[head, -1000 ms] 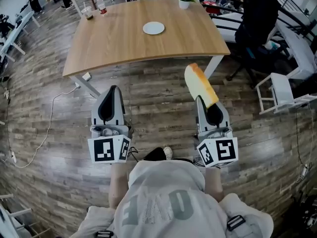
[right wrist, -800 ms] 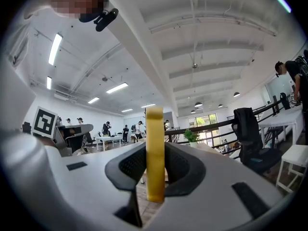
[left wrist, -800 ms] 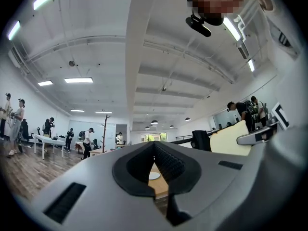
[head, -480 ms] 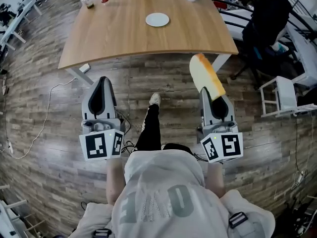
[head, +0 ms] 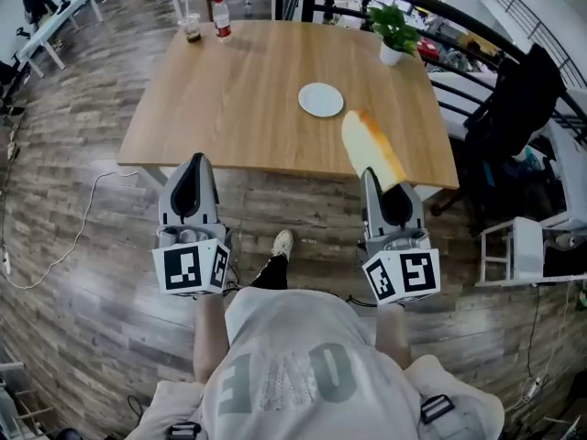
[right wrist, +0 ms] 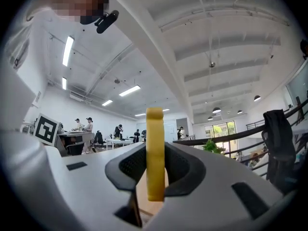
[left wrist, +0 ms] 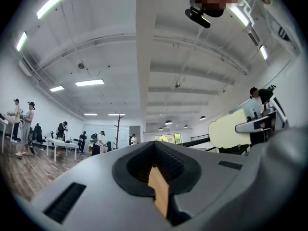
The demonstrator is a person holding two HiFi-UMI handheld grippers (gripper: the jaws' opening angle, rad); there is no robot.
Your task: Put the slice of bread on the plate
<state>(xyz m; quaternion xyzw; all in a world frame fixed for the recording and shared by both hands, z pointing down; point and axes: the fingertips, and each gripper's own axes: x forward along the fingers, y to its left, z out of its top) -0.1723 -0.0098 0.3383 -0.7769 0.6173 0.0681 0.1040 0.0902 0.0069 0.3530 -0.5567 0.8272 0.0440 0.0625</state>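
two tools have come up to the worktop [head: 229, 90]: right tool [head: 370, 176] clamps the bread [head: 370, 145] just short of the plate [head: 321, 99], left tool [head: 194, 161] closed, empty; only placing remains.

Wooden table [head: 229, 99] — potted plant [head: 394, 33], bottle [head: 221, 18], cup [head: 192, 28]

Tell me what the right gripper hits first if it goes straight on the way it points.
Probably nothing close. The right gripper, shut on the bread, aims across the table, passing near the plate's right side, with the potted plant off to its right. Its height over the tabletop is unclear.
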